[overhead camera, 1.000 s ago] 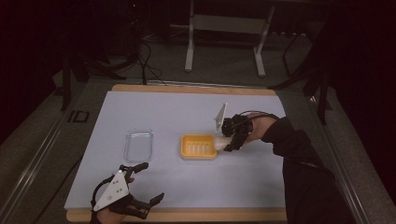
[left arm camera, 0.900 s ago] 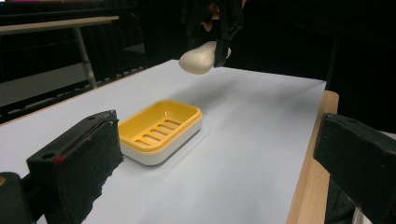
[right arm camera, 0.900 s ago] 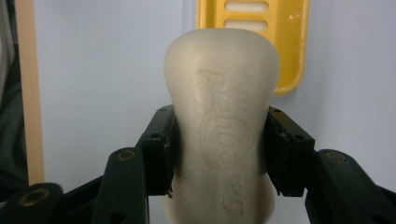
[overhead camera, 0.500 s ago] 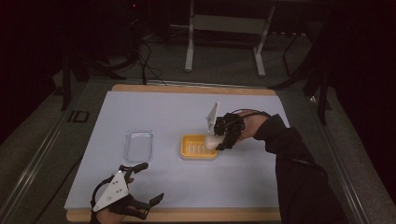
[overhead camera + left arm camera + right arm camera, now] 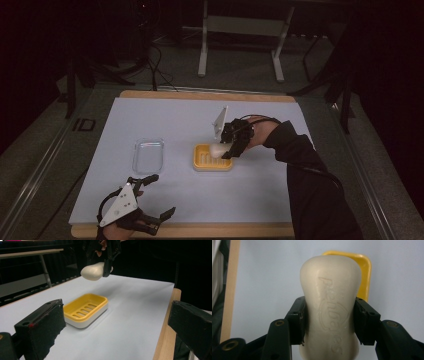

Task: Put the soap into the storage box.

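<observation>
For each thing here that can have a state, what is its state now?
Soap bar: gripped, held in the air above the dish.
Yellow soap dish: empty, flat on the table.
Clear lid: lying apart from the dish.
Right gripper: shut on the soap.
Left gripper: open, empty.

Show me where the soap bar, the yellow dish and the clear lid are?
soap bar point(image 5: 329, 312), right gripper view, its embossed face.
yellow soap dish point(image 5: 85, 308), left gripper view, its slotted floor.
clear plastic lid point(image 5: 149, 155), high view, its middle.

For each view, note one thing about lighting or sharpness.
High view: table lit, surroundings dark. Left gripper view: soap dish sharp, jaws looming close and softer. Right gripper view: embossed lettering on the soap is readable, lit evenly.
</observation>
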Motion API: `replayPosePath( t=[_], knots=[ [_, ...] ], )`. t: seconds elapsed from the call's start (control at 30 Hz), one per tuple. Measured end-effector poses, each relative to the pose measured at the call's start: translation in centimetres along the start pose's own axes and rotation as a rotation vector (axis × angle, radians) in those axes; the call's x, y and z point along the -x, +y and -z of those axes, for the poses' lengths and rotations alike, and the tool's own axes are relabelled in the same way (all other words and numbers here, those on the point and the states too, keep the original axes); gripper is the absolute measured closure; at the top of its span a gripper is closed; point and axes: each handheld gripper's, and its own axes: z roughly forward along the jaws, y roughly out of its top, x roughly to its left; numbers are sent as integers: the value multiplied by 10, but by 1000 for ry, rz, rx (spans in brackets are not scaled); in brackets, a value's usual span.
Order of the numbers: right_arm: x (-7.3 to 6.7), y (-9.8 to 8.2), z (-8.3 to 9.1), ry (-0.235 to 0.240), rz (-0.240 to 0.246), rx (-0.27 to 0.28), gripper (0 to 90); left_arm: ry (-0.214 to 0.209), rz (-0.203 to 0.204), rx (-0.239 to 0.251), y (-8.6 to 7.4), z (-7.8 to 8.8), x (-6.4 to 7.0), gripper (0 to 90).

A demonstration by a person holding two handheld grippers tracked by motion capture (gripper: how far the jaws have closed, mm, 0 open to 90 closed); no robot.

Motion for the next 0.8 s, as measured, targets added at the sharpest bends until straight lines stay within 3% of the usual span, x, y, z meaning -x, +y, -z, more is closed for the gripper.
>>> replayPosePath(
  t=[0.43, 0.8],
  knots=[
    [3, 15, 0, -18, 23, 63, 496, -1, 1, 2, 0, 0, 0, 11],
    [12, 10, -14, -22, 10, 106, 496, -4, 0, 2, 0, 0, 0, 11]
  ],
)
